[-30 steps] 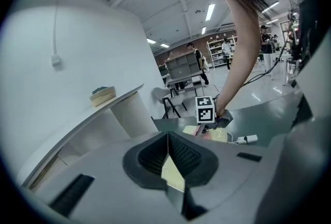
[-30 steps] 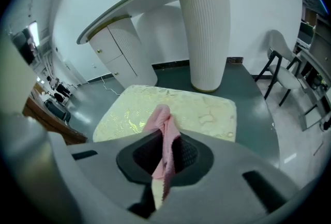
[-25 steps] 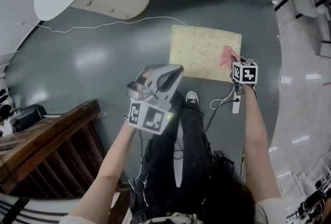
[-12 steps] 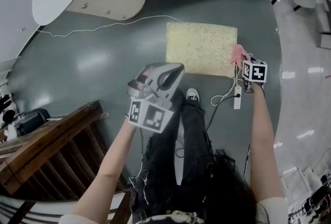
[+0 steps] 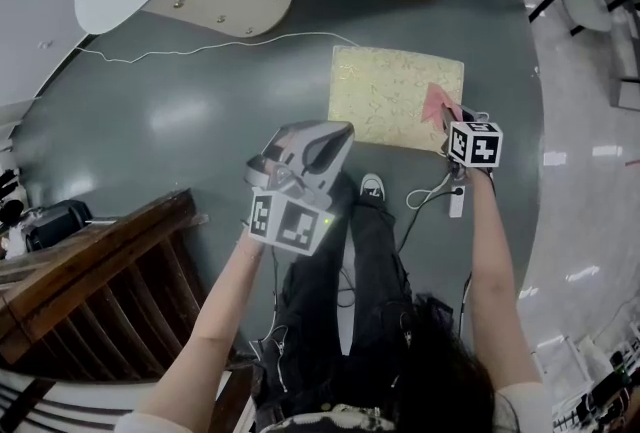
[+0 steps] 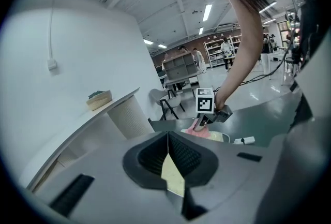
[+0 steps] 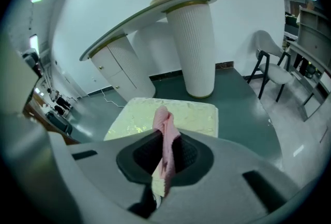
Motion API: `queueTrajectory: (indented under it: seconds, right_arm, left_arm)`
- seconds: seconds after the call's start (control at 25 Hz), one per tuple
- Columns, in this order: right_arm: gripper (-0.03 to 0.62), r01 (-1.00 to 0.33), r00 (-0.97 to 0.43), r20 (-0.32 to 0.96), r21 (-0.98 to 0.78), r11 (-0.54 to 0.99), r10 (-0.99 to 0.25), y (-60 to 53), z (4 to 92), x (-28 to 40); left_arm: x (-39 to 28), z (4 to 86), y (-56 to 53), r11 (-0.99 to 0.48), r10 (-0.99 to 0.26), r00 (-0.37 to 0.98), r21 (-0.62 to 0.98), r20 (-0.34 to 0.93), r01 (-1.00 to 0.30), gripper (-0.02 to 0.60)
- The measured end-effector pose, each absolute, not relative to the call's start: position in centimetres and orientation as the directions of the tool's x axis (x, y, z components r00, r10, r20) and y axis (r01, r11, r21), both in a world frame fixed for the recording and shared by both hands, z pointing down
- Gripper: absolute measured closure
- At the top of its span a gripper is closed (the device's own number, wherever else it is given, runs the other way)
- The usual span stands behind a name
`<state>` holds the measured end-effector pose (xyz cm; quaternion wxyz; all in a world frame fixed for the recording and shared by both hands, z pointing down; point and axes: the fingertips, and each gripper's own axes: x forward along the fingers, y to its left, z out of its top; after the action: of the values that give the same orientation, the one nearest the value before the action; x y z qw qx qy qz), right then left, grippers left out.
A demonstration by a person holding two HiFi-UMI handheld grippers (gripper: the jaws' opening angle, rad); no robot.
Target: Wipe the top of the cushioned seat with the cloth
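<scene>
In the head view, the right gripper point(image 5: 452, 124) is at the middle right. It pinches the pink cloth point(image 5: 437, 104), which touches the right edge of the yellow cushioned seat point(image 5: 385, 91). That arm reaches far forward. The left gripper point(image 5: 330, 139) is in the middle, over the dark floor point(image 5: 180, 121), away from the seat.

In the left gripper view, its jaws are squeezed together with nothing in them.

In the right gripper view, the jaws are squeezed tight on the cloth, which sticks up in the middle. The seat lies just behind it.

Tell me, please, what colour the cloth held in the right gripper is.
Pale pink. The soft fabric cloth shows best in the right gripper view.
</scene>
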<state>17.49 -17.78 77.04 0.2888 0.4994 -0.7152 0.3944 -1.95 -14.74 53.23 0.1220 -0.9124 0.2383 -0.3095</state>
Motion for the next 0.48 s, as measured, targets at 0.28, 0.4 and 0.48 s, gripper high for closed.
queueTrajectory:
  seconds: [0.28,0.4,0.48]
  right_arm:
    - [0.583,-0.876,-0.467,0.779,-0.342,0.341,-0.418,-18.0,77.2,6.3]
    - [0.583,-0.846,-0.512,0.769,-0.374,0.379,-0.383,-17.7,77.9,2.0]
    - [0.583,-0.828,-0.538,0.762,-0.397,0.396,-0.36,-17.4,78.4,-0.8]
  left_arm:
    - [-5.8,53.6,-14.6,-0.833,-0.553,0.655,-0.37,0.516,-0.412,0.575]
    - [-7.6,54.3,-14.5,-0.822,-0.569,0.635,-0.359,0.523,-0.442,0.575]
    - [-8.8,54.7,-14.4,-0.816,-0.577,0.624,-0.354,0.527,-0.456,0.575]
